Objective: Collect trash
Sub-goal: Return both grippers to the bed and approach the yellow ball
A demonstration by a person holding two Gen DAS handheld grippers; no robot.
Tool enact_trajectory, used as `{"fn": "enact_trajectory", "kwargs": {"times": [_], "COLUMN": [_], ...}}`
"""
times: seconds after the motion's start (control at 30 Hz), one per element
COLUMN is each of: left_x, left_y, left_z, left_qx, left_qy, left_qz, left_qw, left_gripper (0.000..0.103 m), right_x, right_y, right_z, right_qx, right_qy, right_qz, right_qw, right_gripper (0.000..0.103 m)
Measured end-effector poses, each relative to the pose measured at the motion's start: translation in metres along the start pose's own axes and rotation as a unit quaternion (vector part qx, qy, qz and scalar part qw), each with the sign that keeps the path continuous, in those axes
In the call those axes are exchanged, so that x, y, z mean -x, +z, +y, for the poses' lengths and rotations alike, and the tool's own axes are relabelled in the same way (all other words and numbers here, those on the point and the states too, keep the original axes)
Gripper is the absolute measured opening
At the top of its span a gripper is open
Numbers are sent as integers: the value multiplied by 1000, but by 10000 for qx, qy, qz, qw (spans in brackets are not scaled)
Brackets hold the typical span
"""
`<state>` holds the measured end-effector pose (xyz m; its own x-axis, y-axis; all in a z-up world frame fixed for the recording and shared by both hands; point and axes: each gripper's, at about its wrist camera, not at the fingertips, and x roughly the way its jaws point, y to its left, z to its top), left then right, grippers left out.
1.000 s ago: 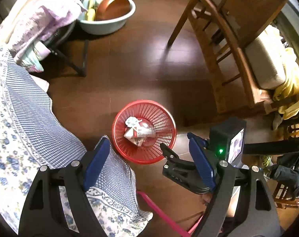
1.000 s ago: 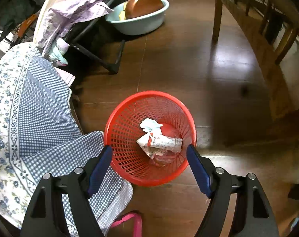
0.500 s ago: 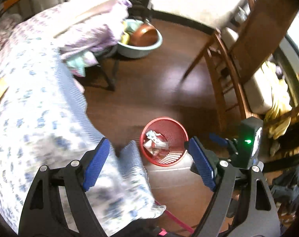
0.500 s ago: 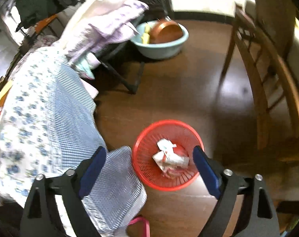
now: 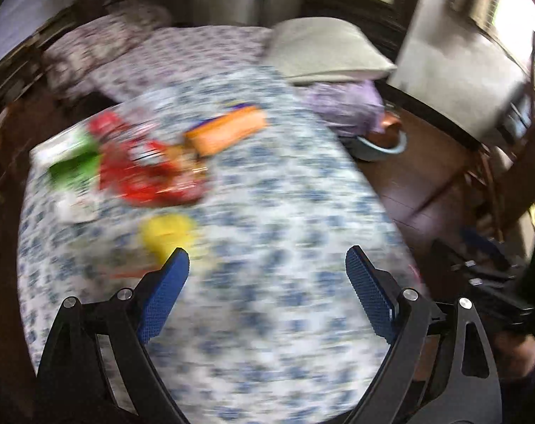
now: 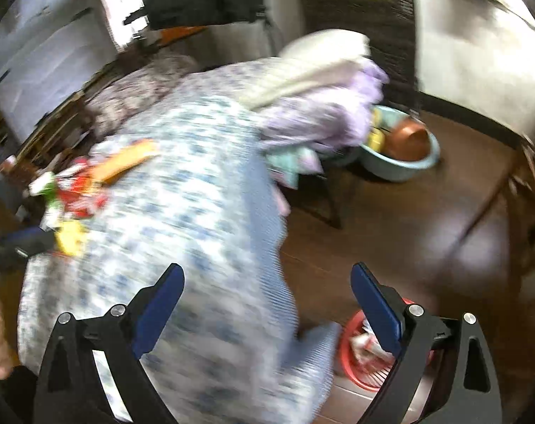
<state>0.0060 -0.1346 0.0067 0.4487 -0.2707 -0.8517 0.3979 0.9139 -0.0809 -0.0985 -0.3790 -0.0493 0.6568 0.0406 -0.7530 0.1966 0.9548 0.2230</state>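
1. Hovering over the table with the blue-flowered cloth (image 5: 285, 212): left gripper (image 5: 267, 275), jaws wide and opening further, nothing between the blue pads (image 5: 161, 300). Frame is heavily motion-blurred.
2. Trash on the cloth, left wrist view: a red wrapper (image 5: 147, 173) at the far left part of the table, a green-and-white packet (image 5: 73, 166) touching its left side, an orange packet (image 5: 228, 132) just behind it to the right, and a yellow piece (image 5: 165, 233) nearer the gripper, just above the left pad. Blur hides any print or exact shape.
3. Right gripper (image 6: 267, 289): jaws spread wide, empty; it hangs over the table's edge, where the cloth drops toward the dark wooden floor (image 6: 408, 219).
4. Red mesh basket (image 6: 359, 357) stands on the floor at the table's foot, partly hidden behind the right finger; crumpled paper trash (image 6: 364, 341) lies inside it.
5. Right wrist view shows the same pile of wrappers at the far left of the cloth, well apart from the basket.
6. Background: a pale blue basin (image 6: 401, 162) holding a brown bowl (image 6: 408, 141), on the floor beyond a heap of lilac fabric (image 6: 324, 116); a cushion (image 5: 324, 49) lies on top of that heap.
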Motion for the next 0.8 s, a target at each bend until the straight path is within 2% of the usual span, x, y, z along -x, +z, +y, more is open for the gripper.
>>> {"fn": "enact_trajectory", "kwargs": {"times": [0.07, 0.2, 0.43, 0.57, 0.7, 0.8], "left_x": [-5, -13, -11, -10, -15, -13], "left_y": [-2, -9, -7, -15, -24, -25], "left_z": [30, 65, 111, 133, 151, 153], "left_qx": [233, 570, 931, 999, 1142, 1204], "left_qy": [105, 141, 338, 618, 683, 718], "left_qz": [53, 86, 10, -30, 107, 96], "left_qw": [9997, 9982, 9951, 9931, 9911, 9901], "left_gripper": [87, 87, 87, 88, 88, 88], "right_x": [-1, -9, -38, -55, -70, -64], "right_y": [17, 41, 66, 60, 48, 47], "right_z": [36, 96, 164, 181, 174, 171], "right_qx": [223, 586, 366, 470, 388, 573], "right_qy": [271, 467, 588, 680, 724, 588], "right_qz": [-57, -76, -65, -59, 256, 51], "right_qw": [9994, 9972, 9976, 9966, 9963, 9966], "right_gripper": [93, 94, 94, 94, 94, 94]}}
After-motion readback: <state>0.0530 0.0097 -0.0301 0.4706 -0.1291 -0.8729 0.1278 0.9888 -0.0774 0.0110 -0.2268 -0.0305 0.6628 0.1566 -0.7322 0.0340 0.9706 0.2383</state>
